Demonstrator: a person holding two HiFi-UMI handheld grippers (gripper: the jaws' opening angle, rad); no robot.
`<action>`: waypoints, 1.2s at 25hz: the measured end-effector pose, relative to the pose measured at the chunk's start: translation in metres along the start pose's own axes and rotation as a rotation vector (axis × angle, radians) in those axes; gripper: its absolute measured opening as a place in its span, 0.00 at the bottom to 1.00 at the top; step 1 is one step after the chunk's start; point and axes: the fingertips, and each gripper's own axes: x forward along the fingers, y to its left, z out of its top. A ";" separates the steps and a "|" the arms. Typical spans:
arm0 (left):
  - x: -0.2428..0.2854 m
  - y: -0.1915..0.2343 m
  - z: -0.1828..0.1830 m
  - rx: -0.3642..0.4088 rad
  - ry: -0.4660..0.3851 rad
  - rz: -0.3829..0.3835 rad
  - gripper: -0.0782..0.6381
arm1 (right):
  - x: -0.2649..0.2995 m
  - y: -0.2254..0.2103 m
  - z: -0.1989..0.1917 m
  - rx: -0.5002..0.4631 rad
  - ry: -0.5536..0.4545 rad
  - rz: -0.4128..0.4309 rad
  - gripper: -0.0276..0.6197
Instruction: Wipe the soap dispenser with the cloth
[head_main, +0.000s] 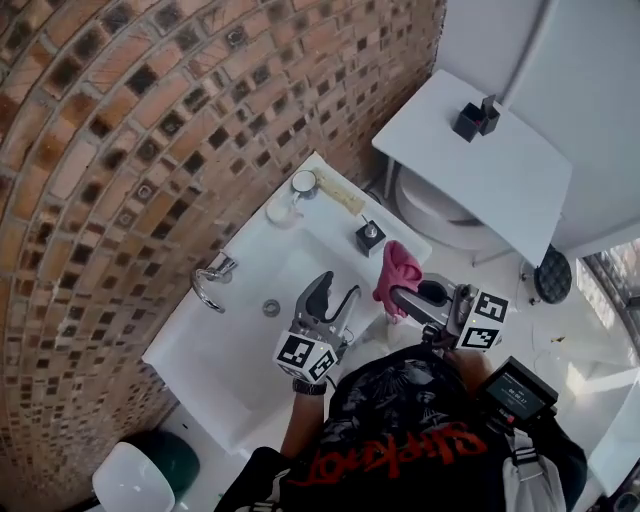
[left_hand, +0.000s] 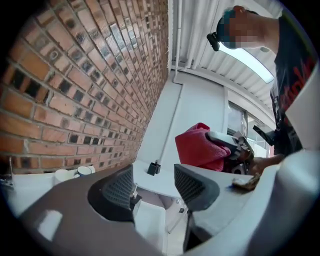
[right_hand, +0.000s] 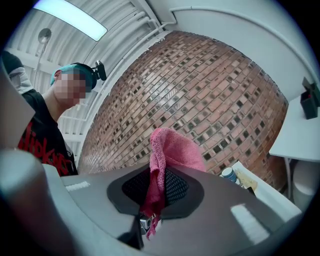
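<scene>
Small bathroom: a brown brick wall (head_main: 120, 120) runs right behind the white sink (head_main: 200, 350), with the chrome tap (head_main: 212, 275) on that wall side. Just past the sink's end there's a white table (head_main: 500, 170) with a toilet (head_main: 440, 215) partly under it, on a pale floor (head_main: 560, 340). Overhead is a slatted white ceiling with a strip light (right_hand: 70, 17).

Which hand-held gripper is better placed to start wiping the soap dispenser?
Right. The right hand-held gripper is shut on the pink woven cloth, beside the dark square soap dispenser on the white sink; the left hand-held gripper is open, empty.
</scene>
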 end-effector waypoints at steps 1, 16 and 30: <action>-0.004 -0.005 -0.005 0.010 0.013 -0.019 0.42 | 0.000 0.004 -0.004 -0.002 0.000 -0.012 0.10; -0.029 -0.097 -0.008 0.123 0.059 -0.126 0.26 | -0.034 0.045 -0.017 -0.025 -0.004 0.058 0.10; 0.036 -0.259 -0.054 0.125 0.126 -0.052 0.22 | -0.194 0.049 -0.005 0.088 -0.042 0.161 0.10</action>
